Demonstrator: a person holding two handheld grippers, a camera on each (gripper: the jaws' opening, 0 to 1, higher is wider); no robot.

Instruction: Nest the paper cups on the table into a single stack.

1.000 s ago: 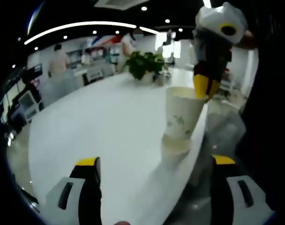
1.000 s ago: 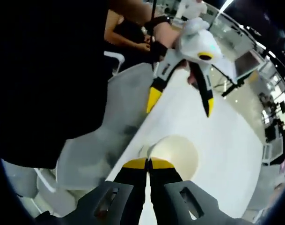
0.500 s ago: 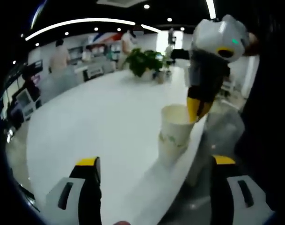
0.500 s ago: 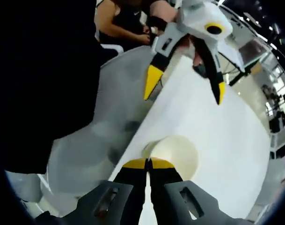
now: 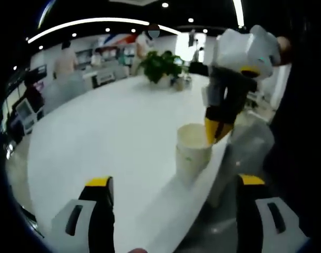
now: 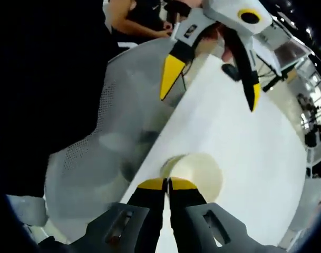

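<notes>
A stack of white paper cups [image 5: 193,154] stands at the white table's [image 5: 107,137] near right edge. My right gripper [image 5: 215,129] comes down from the upper right, its yellow tips shut on the top cup's rim. In the right gripper view I look down into the cup's open mouth [image 6: 198,169], with my right gripper [image 6: 167,183] pinched on its near rim. My left gripper [image 5: 174,181] is open wide, nothing between its jaws, and held short of the cups. It also hangs open beyond the cup [image 6: 212,87] in the right gripper view.
A potted plant [image 5: 161,66] stands at the table's far end. A grey mesh chair [image 6: 102,142] sits right beside the table edge by the cups. People stand and sit in the background. Most of the tabletop [image 6: 250,142] is bare white.
The top cup, held by my right gripper, has sunk down into the lower cup, hiding its green print. The left gripper stays open.
</notes>
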